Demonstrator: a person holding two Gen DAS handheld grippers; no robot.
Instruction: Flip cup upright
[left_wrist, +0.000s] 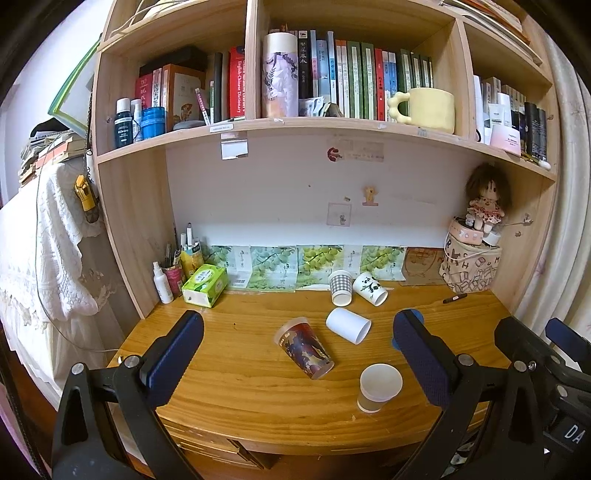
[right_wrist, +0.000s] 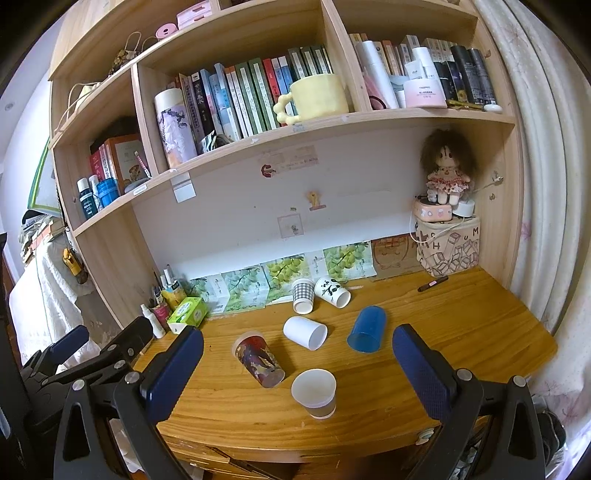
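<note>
Hovering with both tongs released, left tongs (left_wrist: 297, 336) and right tongs (right_wrist: 297, 341), we should square up on the toppled dark printed plastic cup (right_wrist: 258, 359) before clenching mid-body.

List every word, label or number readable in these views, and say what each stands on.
"English-Chinese Dictionary": spine of the thick red book on the shelf.
"DA": white letters on the black gripper body, cut off at the frame edge.
Single letters "H", "U", "M": on the beige block-patterned fabric bag.
Other book spines, bottle labels and the green tissue box: too small or blurred to read.
</note>
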